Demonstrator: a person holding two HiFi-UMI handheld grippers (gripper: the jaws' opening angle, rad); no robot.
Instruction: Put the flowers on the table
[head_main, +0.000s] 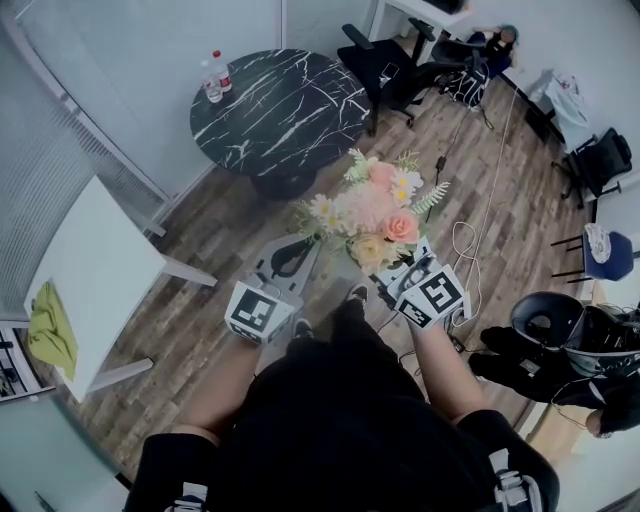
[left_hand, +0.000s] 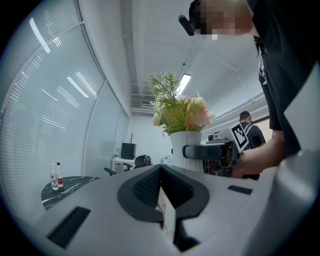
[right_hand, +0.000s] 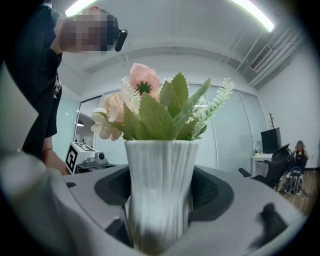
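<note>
Flowers (head_main: 375, 212) stand upright in a white ribbed vase (right_hand: 160, 172), and that vase sits squarely between the jaws of your right gripper (head_main: 392, 268); the dark pads press on its sides, so those jaws are pinching the vase low down, with blooms and green leaves rising above them; your left gripper (left_hand: 161, 189) has its jaws pressed together with nothing between them, just to the left of the bouquet; beyond both sets of jaws, well apart from them, lies a round black marble desk (head_main: 285, 110) with two bottles (head_main: 215, 77) at its far left rim; off to the left of your left jaws stands a white desk (head_main: 100, 265) carrying a yellow-green cloth (head_main: 50, 335); wooden floor (head_main: 480, 180) lies beneath the jaws.
</note>
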